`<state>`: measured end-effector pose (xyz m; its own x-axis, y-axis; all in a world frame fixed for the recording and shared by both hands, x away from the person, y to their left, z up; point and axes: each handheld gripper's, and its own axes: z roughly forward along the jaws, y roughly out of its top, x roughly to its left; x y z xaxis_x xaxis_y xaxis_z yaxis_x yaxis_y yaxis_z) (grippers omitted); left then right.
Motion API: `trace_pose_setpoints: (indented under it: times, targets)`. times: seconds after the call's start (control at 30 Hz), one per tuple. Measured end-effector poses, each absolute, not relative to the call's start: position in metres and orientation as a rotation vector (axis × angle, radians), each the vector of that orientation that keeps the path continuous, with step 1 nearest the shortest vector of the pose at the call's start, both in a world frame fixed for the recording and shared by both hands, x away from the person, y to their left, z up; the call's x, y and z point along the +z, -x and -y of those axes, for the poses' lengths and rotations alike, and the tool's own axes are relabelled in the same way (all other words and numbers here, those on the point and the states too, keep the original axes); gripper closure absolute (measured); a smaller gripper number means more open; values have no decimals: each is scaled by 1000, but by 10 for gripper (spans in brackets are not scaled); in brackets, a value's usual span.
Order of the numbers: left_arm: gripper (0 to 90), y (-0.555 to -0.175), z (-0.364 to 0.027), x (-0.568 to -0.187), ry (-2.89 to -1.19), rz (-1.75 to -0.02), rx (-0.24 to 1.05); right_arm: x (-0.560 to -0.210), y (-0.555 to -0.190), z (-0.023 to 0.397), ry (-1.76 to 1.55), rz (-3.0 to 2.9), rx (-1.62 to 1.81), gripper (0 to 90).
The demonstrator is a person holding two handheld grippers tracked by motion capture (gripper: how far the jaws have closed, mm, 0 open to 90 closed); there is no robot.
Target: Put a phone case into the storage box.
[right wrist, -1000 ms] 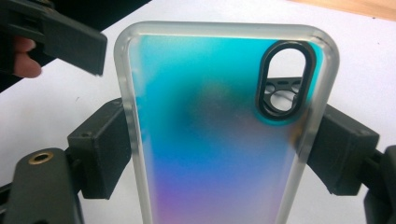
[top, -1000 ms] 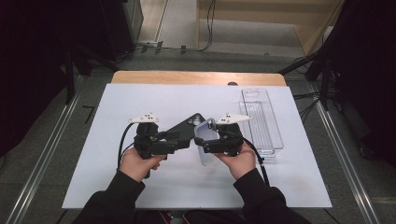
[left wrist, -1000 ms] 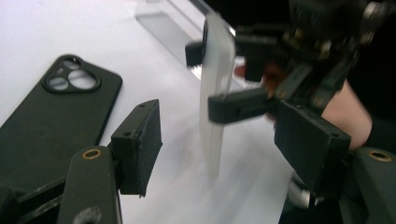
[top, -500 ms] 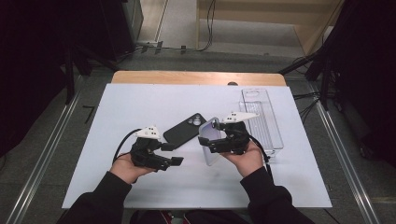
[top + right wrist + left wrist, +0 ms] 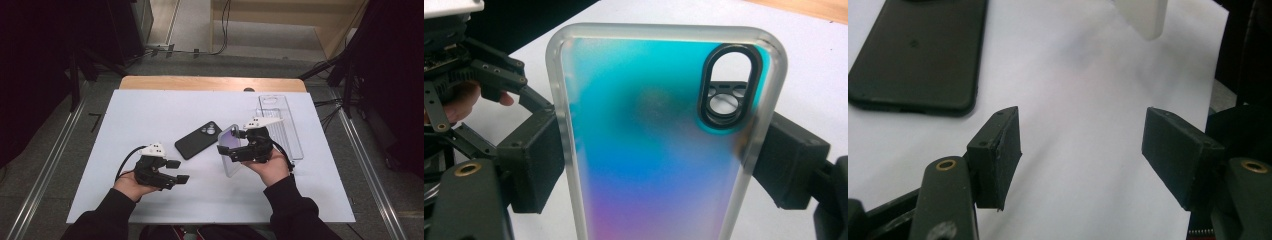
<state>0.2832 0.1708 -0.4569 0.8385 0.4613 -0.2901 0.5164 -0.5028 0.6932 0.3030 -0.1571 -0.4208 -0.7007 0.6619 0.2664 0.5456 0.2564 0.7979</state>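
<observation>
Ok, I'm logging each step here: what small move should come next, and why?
Probably bring the left gripper to the phone and close on it. Its fingers stand open and empty over the mat, while the right gripper grips the case by its edges, ready for fitting.

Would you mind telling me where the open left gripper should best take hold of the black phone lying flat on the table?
I would grip the black phone across its two long edges near the middle, away from the camera bump, coming down from above with the left gripper. It lies flat, face down and slantwise on the white table, so its narrow width probably suits the open jaws best.
</observation>
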Motion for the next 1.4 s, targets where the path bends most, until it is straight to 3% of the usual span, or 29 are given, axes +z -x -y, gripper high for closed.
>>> trace_pose_setpoints:
  times: [1.4]
  targets:
    - [320,-275,-197,-457,-2096,-845,-89,-377,-317,239,-1377,-2041,1405,151]
